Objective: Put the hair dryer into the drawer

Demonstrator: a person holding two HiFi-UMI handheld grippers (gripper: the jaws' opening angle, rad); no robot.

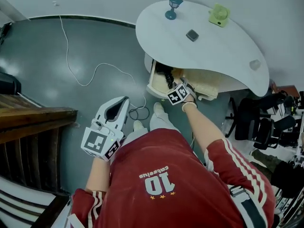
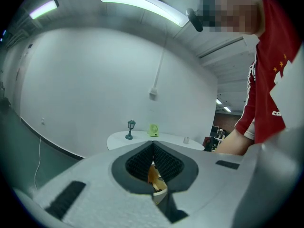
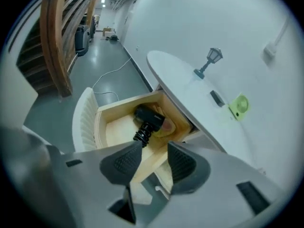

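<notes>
A black hair dryer (image 3: 149,118) lies inside the open wooden drawer (image 3: 110,112) under the white table (image 3: 180,80); its coiled cord end points toward me. In the head view the hair dryer (image 1: 166,73) shows as a dark shape in the drawer (image 1: 154,83). My right gripper (image 3: 154,152) hangs just above the drawer's near edge, open, with nothing between its pads. Seen from the head, the right gripper (image 1: 182,86) is at the drawer front. My left gripper (image 1: 122,102) is held over the floor to the left, shut and holding nothing; its pads (image 2: 142,163) meet at the tips.
On the table (image 1: 213,51) stand a small teal lamp (image 1: 174,6), a green mini fan (image 1: 218,15) and a small dark block (image 1: 192,35). A white cable (image 1: 85,82) trails over the grey floor. Wooden stairs (image 1: 33,122) stand left, black chairs (image 1: 256,118) right.
</notes>
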